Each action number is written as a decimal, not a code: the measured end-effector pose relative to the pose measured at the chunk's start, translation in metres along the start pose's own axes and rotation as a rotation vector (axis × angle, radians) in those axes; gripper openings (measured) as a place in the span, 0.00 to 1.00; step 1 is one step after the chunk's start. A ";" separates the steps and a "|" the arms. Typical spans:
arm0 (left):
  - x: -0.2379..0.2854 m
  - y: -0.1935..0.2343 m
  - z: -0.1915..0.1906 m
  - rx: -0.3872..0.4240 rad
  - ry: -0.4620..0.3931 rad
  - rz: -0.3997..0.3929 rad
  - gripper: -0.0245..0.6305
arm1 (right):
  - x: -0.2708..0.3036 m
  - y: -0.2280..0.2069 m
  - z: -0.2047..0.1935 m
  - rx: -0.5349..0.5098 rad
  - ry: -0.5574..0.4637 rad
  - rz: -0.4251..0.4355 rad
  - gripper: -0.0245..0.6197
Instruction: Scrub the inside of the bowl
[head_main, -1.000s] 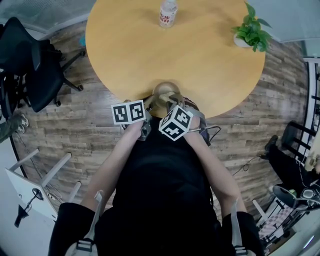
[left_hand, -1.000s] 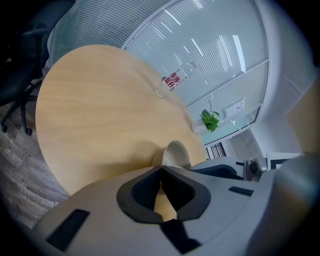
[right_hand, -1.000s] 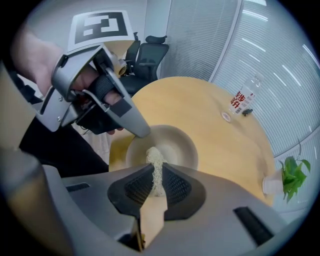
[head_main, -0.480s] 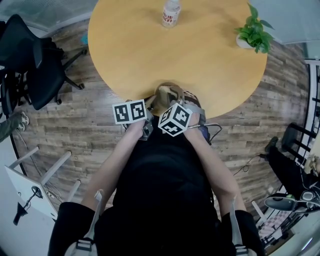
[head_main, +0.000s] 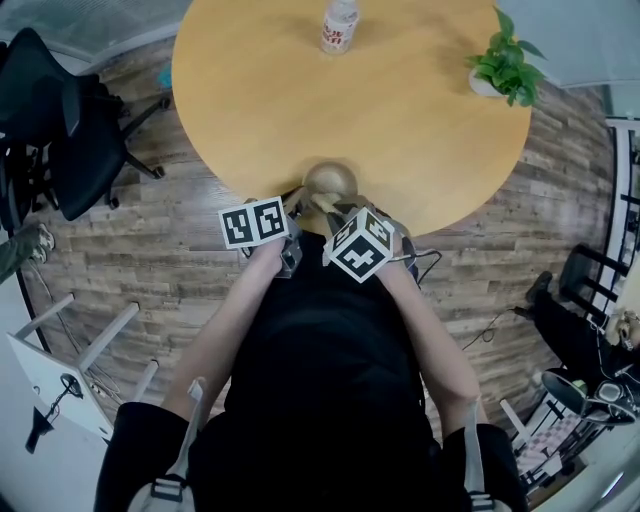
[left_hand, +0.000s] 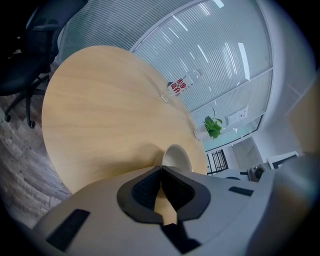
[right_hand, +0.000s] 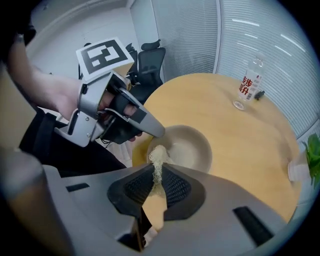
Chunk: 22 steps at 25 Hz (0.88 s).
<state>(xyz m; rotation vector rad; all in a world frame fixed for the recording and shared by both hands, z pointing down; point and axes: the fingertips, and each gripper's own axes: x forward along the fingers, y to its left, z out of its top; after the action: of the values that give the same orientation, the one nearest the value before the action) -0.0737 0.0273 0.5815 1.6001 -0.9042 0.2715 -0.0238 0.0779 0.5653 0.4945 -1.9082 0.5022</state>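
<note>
At the near edge of the round wooden table (head_main: 350, 110) sits the bowl (head_main: 330, 180), just in front of the person's body. It is tan and round, and it stands upright on the table top. Both of my tools are crowded close to it, each with a black and white marker cube on top.

My left gripper (left_hand: 161, 169) is squeezed closed. Its two dark pads meet at the tips, and the tips sit right at the bowl's rim. From the right gripper view I can see that tip pinching the edge of the bowl on its left side.

My right gripper (right_hand: 157, 167) points steeply down. It is clamped on a pale, stringy scrubber (right_hand: 158, 152). The scrubber sticks out past the tips and reaches into the bowl. It touches the inside wall close to the near rim, just beside the left gripper's tip. The inside of the bowl looks pale and smooth.

Far across the table stands a clear bottle (head_main: 338, 25) with a red label. A small green plant (head_main: 505, 62) in a white pot is near the right edge, well apart from the bowl. A black chair (head_main: 70, 130) stands on the wooden floor (head_main: 170, 270) to the left of the table.
</note>
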 end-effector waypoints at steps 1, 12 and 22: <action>0.000 0.000 0.000 0.000 0.001 -0.001 0.07 | -0.004 -0.001 -0.002 -0.010 0.006 0.007 0.11; 0.007 -0.010 -0.008 0.053 0.060 -0.026 0.06 | -0.029 -0.060 0.015 -0.258 -0.029 -0.193 0.11; 0.003 -0.005 -0.011 0.014 0.058 -0.037 0.06 | -0.005 -0.057 0.026 -0.242 -0.112 -0.164 0.11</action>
<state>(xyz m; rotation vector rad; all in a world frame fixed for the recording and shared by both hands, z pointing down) -0.0645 0.0359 0.5824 1.6118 -0.8293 0.2976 -0.0101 0.0175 0.5578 0.5224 -1.9825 0.1359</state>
